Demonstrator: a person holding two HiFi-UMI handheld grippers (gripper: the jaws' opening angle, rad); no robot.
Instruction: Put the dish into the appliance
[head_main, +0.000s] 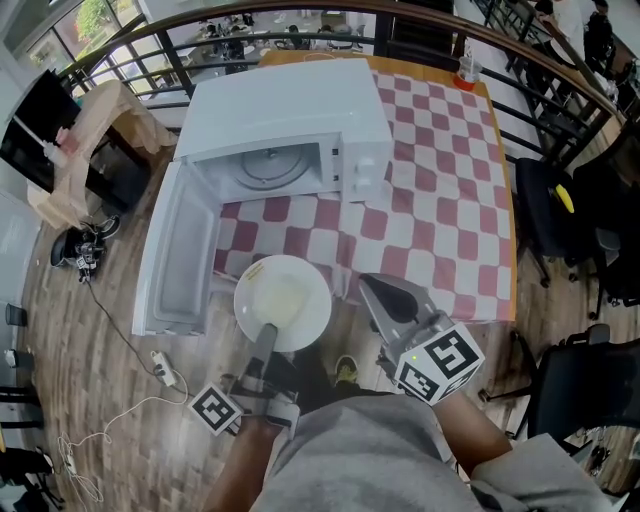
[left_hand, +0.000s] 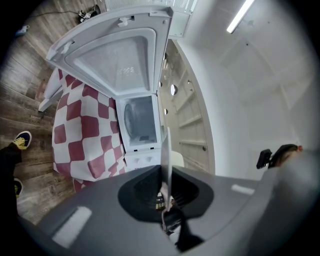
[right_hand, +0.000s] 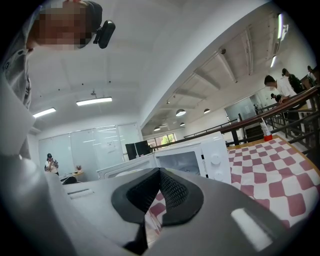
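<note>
A white dish (head_main: 283, 300) hangs level over the table's near edge, in front of the white microwave (head_main: 300, 125). Its door (head_main: 178, 250) swings wide open to the left, and the glass turntable (head_main: 272, 165) inside is bare. My left gripper (head_main: 268, 332) is shut on the dish's near rim. In the left gripper view the dish (left_hand: 166, 147) shows edge-on, pinched in my left gripper (left_hand: 165, 186), with the microwave's cavity (left_hand: 140, 119) straight ahead. My right gripper (head_main: 377, 288) is to the right of the dish, shut and holding nothing. In its own view my right gripper (right_hand: 159, 173) faces the microwave (right_hand: 192, 160).
A red-and-white checked cloth (head_main: 440, 200) covers the table. A cup (head_main: 466, 72) stands at its far right corner. A dark railing (head_main: 300, 18) runs behind. Black chairs (head_main: 560, 200) stand to the right. Cables and a power strip (head_main: 160, 368) lie on the wood floor at left.
</note>
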